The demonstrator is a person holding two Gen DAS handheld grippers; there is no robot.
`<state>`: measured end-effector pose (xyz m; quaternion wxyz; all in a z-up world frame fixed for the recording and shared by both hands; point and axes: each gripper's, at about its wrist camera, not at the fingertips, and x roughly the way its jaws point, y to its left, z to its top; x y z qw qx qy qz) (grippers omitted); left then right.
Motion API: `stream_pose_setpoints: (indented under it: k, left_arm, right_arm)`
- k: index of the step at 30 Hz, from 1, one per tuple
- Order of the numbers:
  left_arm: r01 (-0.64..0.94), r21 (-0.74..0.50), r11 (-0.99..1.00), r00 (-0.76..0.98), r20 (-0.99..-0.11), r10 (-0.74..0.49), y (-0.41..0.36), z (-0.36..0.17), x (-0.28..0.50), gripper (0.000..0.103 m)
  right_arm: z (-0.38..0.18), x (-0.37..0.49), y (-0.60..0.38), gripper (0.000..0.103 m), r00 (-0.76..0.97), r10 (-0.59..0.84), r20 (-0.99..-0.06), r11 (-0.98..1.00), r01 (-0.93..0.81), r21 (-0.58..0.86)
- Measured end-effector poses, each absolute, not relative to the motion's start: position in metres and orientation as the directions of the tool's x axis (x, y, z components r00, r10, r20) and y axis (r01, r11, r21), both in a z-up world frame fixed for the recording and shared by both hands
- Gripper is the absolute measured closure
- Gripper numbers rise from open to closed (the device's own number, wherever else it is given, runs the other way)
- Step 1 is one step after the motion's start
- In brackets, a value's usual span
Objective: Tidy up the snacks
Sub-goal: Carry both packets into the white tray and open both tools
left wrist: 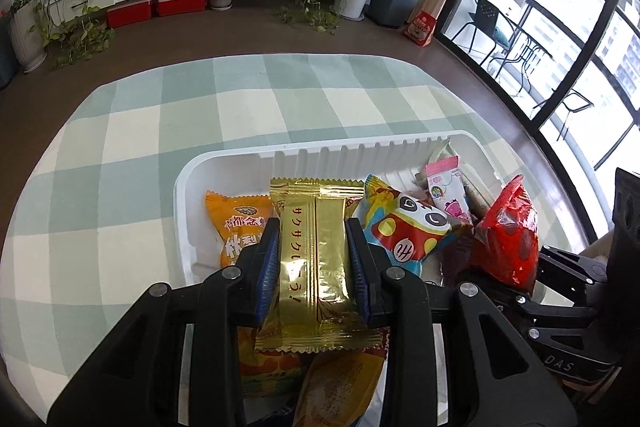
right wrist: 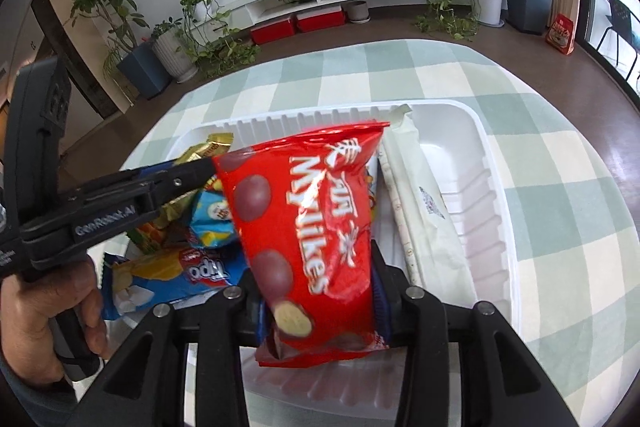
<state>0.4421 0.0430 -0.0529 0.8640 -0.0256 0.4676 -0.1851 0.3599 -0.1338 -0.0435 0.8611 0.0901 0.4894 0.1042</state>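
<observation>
Both grippers are holding a snack packet over the white tray (left wrist: 224, 157).

The gold packet (left wrist: 314, 259) is sitting upright between the blue pads (left wrist: 269, 267) of the left gripper (left wrist: 314, 263), which is clamping it from both sides, above the left part of the tray. The red Mylikes bag (right wrist: 308, 227) is being pinched near its lower end by the right gripper (right wrist: 320, 307), with its top leaning away over the middle of the tray. Under and around them, inside the tray, an orange packet (left wrist: 234, 223), a panda-print packet (left wrist: 404, 227), a pink packet (left wrist: 446, 187), a blue Tipo packet (right wrist: 176, 277) and a long white packet (right wrist: 424, 211) are lying. The tray is resting on a green and cream checked cloth (left wrist: 132, 147). In the right wrist view a bare hand (right wrist: 44, 311) is gripping the handle of the left gripper at the left edge.
</observation>
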Motion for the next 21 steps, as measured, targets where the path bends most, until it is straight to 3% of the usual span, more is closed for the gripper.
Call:
stream_pose_setpoints:
  k: [6, 8, 11, 21]
  left_arm:
    - [0.300, -0.216, 0.929, 0.491, -0.800, -0.345, 0.042, -0.052, 0.439, 0.072]
    - [0.300, -0.219, 0.928, 0.497, -0.795, -0.348, 0.042, -0.051, 0.438, 0.061]
    - [0.309, -0.220, 0.925, 0.497, -0.792, -0.355, 0.039, -0.048, 0.434, 0.055]
    - [0.314, -0.223, 0.923, 0.509, -0.781, -0.362, 0.039, -0.041, 0.426, 0.052]
  right_arm:
    - [-0.043, 0.359, -0.135, 0.059, 0.502, 0.266, -0.823, 0.963, -0.092, 0.255]
    - [-0.042, 0.359, -0.135, 0.059, 0.502, 0.268, -0.822, 0.962, -0.093, 0.257]
    - [-0.041, 0.360, -0.136, 0.058, 0.499, 0.272, -0.823, 0.961, -0.093, 0.261]
    - [-0.029, 0.355, -0.137, 0.045, 0.523, 0.289, -0.802, 0.956, -0.110, 0.272]
